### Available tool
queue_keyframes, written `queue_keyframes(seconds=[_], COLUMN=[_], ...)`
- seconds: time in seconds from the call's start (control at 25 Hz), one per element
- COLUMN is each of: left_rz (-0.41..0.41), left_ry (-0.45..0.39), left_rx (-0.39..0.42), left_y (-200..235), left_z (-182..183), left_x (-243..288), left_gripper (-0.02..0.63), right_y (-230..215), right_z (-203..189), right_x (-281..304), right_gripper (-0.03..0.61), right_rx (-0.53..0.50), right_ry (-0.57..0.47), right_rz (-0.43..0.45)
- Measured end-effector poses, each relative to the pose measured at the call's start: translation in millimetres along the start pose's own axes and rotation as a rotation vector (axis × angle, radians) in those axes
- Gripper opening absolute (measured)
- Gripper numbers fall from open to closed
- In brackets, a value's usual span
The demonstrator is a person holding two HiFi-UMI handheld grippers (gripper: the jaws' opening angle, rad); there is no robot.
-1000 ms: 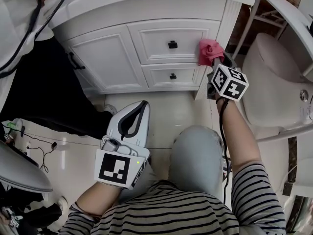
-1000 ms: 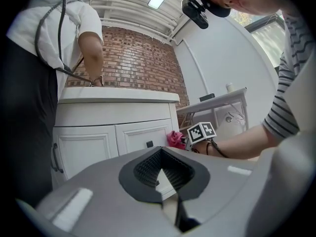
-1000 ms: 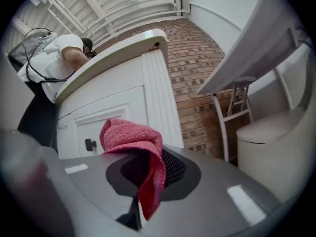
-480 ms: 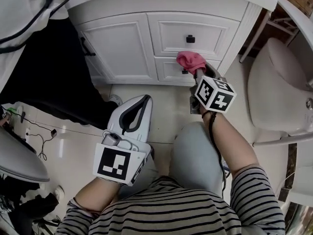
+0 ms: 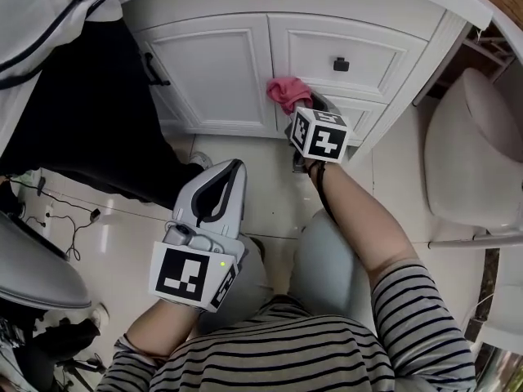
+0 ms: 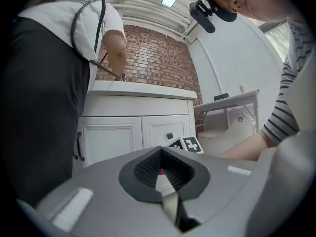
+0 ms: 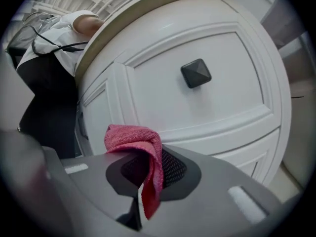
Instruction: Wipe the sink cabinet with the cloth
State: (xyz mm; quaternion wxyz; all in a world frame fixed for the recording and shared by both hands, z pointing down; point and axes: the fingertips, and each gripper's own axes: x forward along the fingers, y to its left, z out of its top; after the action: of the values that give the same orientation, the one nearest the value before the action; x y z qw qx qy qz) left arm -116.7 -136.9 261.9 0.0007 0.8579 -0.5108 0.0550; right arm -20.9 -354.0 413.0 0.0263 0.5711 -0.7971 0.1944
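Note:
The white sink cabinet (image 5: pixel 216 76) fills the top of the head view, with a door on the left and drawers with black knobs (image 5: pixel 341 64) on the right. A pink cloth (image 5: pixel 288 92) is pressed against the cabinet front where the door meets the drawers. My right gripper (image 5: pixel 299 106) is shut on the cloth. In the right gripper view the cloth (image 7: pixel 136 137) bunches over the jaws (image 7: pixel 144 174), below the upper drawer's knob (image 7: pixel 196 73). My left gripper (image 5: pixel 230 175) hangs low over the floor, away from the cabinet, shut with nothing held (image 6: pixel 163 174).
A white toilet (image 5: pixel 474 162) stands close on the right of the cabinet. A person in black trousers (image 5: pixel 73 121) stands at the cabinet's left side. Cables (image 5: pixel 57 211) lie on the tiled floor at left. My knee (image 5: pixel 335 260) is below the right arm.
My right gripper has carried the cloth leftward across the cabinet front, from the right corner post to the door's edge. The left gripper has stayed where it was.

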Motion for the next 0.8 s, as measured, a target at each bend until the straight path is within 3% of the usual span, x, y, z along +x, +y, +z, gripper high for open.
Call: queue_keyframes(seconds=[0.8], left_rz=[-0.099], left_ry=[-0.007], left_rx=[0.063], left_y=[-71], left_z=[11], left_x=[27], left_gripper=[0.0], right_y=[-222], right_z=[20], right_x=[-102], right_gripper=[0.041], right_rx=[0.146], right_ry=[-0.075], right_rz=[-0.366])
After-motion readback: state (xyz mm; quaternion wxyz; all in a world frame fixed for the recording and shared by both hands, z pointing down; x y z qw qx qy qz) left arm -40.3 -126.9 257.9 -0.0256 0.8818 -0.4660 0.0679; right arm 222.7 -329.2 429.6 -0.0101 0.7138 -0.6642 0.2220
